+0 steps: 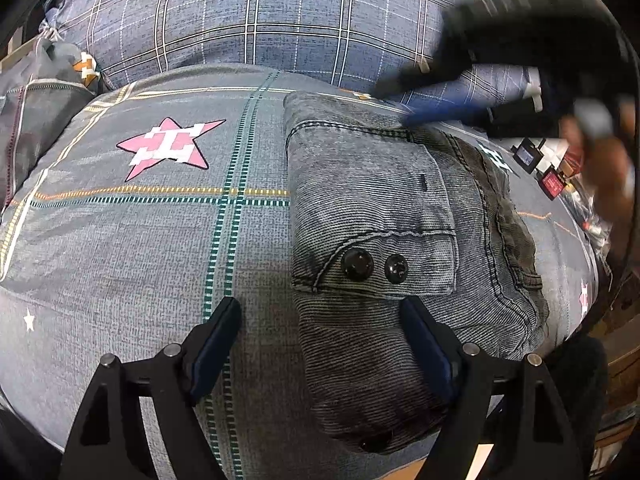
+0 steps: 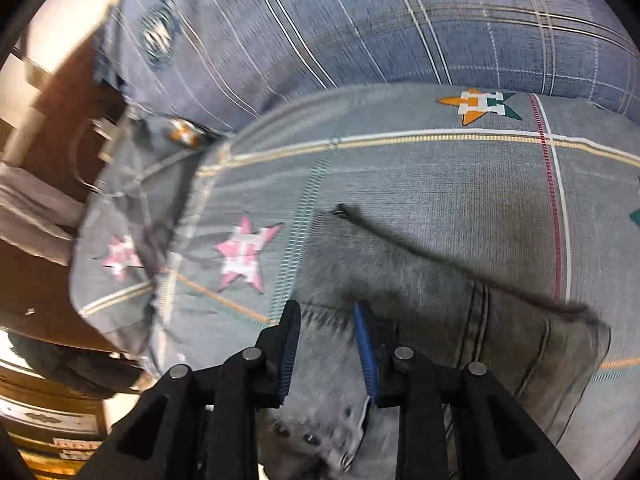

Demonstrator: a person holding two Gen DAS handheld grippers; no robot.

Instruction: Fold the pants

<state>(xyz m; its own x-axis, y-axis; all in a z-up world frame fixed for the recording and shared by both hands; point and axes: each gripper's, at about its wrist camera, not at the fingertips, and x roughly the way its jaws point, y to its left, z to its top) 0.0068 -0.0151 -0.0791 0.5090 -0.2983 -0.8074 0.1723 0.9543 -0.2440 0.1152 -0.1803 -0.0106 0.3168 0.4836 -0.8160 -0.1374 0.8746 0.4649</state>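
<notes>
The grey denim pants (image 1: 384,216) lie folded into a compact bundle on the grey patterned bedspread (image 1: 140,240), with two black snap buttons (image 1: 374,266) on a pocket flap facing up. My left gripper (image 1: 322,320) is open above the near left edge of the bundle, holding nothing. My right gripper (image 2: 326,320) hovers over the pants (image 2: 440,320) with its blue pads (image 2: 366,344) apart and nothing between them; the view is motion-blurred. The right gripper also shows, blurred, at the upper right of the left wrist view (image 1: 460,92).
A blue plaid pillow (image 1: 260,20) lies behind the pants. A pink star (image 1: 170,148) marks the bedspread to the left. Small devices and clutter (image 1: 548,168) sit past the bed's right edge. Wooden furniture (image 2: 48,240) stands beyond the bed's edge in the right wrist view.
</notes>
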